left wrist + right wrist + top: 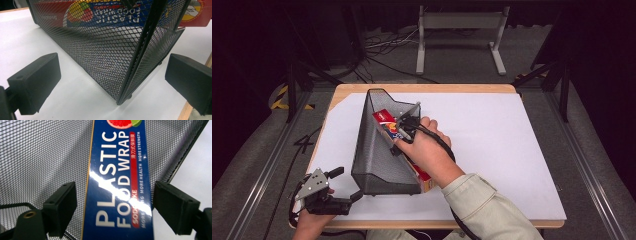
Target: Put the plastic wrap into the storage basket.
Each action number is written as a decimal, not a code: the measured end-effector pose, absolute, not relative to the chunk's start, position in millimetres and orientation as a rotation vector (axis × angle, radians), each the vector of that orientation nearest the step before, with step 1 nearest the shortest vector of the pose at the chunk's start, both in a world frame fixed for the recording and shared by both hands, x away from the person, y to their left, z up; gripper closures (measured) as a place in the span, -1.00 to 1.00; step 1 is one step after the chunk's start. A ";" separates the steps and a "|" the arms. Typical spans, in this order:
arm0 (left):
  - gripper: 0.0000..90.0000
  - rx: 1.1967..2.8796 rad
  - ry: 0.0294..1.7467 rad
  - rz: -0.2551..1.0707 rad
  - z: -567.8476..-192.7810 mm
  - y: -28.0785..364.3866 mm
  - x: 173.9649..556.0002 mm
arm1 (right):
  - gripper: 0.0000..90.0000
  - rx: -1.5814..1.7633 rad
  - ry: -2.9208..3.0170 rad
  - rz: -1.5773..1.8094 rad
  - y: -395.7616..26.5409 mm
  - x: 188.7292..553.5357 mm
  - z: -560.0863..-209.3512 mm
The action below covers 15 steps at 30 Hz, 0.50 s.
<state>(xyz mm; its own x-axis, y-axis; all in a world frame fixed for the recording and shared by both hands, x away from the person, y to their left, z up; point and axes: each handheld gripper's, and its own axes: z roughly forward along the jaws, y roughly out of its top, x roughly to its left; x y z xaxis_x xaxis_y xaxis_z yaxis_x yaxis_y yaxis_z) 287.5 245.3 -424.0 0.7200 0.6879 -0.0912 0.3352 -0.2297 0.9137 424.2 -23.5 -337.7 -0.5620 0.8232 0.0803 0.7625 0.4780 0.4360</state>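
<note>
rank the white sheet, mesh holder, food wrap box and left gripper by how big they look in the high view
1. white sheet
2. mesh holder
3 and 4. food wrap box, mostly hidden, and left gripper: too close to rank

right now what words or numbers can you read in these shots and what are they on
"PLASTIC FOOD WRAP": white letters on the blue food wrap box lying in the black mesh holder.
"MORE HEALTH MORE STRENGTH": small white print along the same box face.
"SODO...KE": on the box's red strip, middle letters lost in glare.
Chinese characters on that strip: too small to read.
"4": marked on the floor left of the table.
</note>
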 end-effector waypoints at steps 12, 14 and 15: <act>-0.98 1.832 0.806 0.406 -424.9 245.8 287.9 | -0.63 1.174 2.453 1.026 -45.9 410.1 -308.7; -0.98 1.833 0.805 0.407 -424.8 245.6 287.9 | -0.63 1.162 2.446 1.047 -47.5 408.9 -306.7; -0.98 1.832 0.805 0.406 -424.7 245.6 288.0 | -0.64 1.125 2.424 1.082 -51.2 406.9 -302.9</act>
